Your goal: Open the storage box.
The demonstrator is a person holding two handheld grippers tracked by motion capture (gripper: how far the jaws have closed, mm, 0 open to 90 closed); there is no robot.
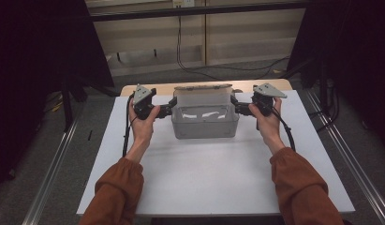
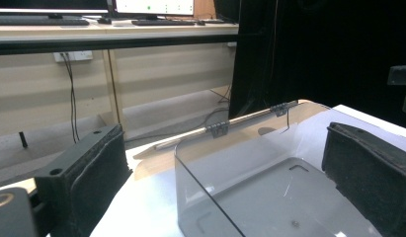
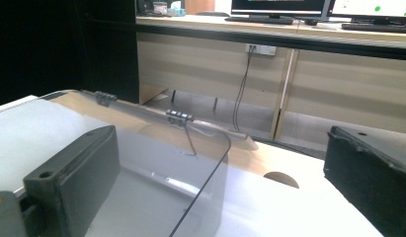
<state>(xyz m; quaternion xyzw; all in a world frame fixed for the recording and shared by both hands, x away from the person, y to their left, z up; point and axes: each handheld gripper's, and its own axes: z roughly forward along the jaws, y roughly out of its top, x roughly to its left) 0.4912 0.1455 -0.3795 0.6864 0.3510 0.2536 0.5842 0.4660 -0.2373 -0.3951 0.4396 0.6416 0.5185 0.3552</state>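
A clear plastic box stands at the far middle of the white board, its hinged lid swung up at the back. My left gripper is at the box's left end and my right gripper at its right end, each held in a hand. In the left gripper view the jaws stand wide apart around the box's side wall, with no pad pressing on it. In the right gripper view the right gripper likewise straddles the wall of the box, open. The box looks empty.
The white board lies on a wooden tabletop whose edge shows at the back. Metal rails run along both sides. Dark curtains hang left and right, and a cable trails on the floor behind.
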